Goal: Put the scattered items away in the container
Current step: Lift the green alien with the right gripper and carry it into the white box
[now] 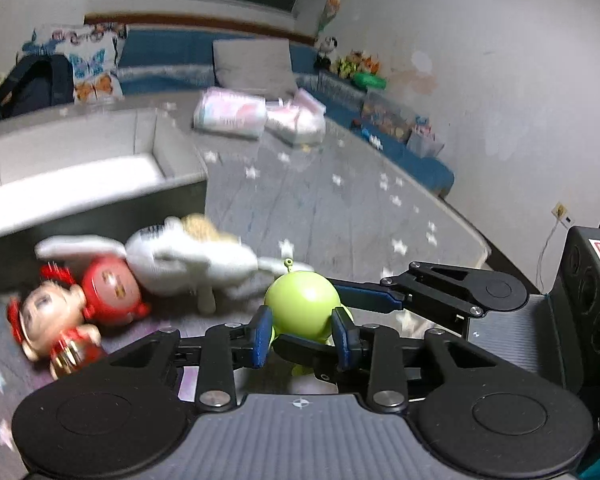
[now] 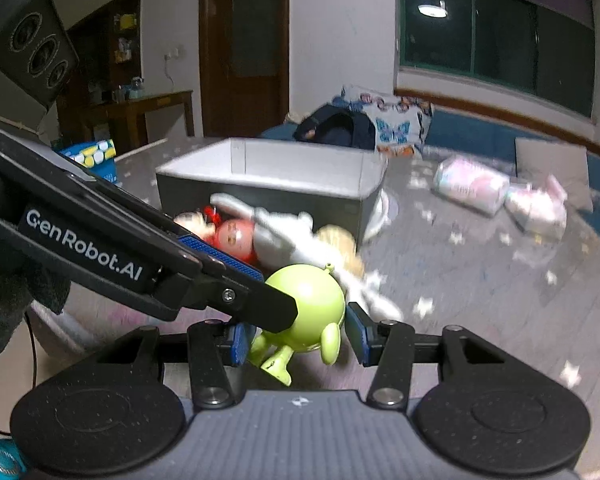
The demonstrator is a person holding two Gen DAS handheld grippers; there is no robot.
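Note:
A lime-green alien toy (image 1: 302,300) with a round head and a small antenna hangs just above the star-patterned mat. My left gripper (image 1: 302,336) is shut on it, its blue pads pressing both sides of the head. My right gripper (image 2: 298,338) grips the same green alien toy (image 2: 308,300) from the other side; its left pad is hidden behind the left gripper (image 2: 260,292), which crosses in from the left. In the left wrist view the right gripper (image 1: 364,300) reaches in from the right. The grey container (image 2: 268,196) with white inner walls stands open behind.
A white plush rabbit (image 1: 188,260) and a red-dressed doll (image 1: 76,312) lie on the mat against the container's (image 1: 80,184) front wall. Pink-white packages (image 1: 260,116) sit farther back. Blue cushions, a backpack and a butterfly pillow (image 2: 396,124) line the wall.

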